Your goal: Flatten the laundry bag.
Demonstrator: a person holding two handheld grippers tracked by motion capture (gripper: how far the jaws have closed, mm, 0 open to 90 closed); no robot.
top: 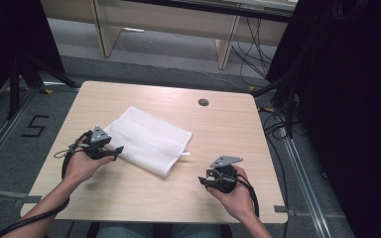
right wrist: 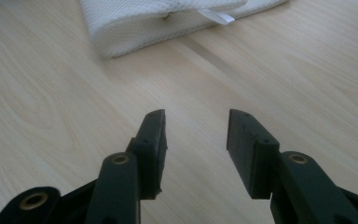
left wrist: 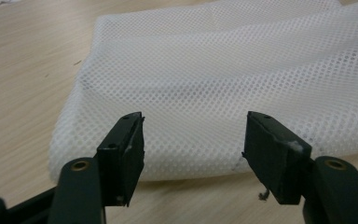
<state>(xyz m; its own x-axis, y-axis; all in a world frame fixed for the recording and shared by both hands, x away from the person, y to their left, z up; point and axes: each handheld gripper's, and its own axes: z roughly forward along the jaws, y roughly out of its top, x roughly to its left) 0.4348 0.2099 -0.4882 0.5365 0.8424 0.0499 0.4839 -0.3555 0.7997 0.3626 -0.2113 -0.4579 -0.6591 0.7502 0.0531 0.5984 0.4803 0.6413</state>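
A folded white mesh cloth (top: 149, 139) lies flat on the wooden table (top: 218, 129), a little left of the middle. My left gripper (top: 120, 148) sits at the cloth's near left edge, held in a hand, open with nothing between its jaws. In the left gripper view the mesh cloth (left wrist: 223, 74) lies just beyond the left gripper (left wrist: 193, 140). My right gripper (top: 202, 181) rests low over bare wood at the front right, open and empty. The right gripper view has the right gripper (right wrist: 196, 140) over the table, with the cloth's corner (right wrist: 163, 18) and a small white tag (right wrist: 216, 17) farther off.
A round dark cable hole (top: 203, 102) is set in the table near its far edge. Black stands and cables (top: 283, 94) crowd the floor to the right. A pale desk frame (top: 168, 29) stands beyond the table. A "5" (top: 33, 126) is marked on the floor at left.
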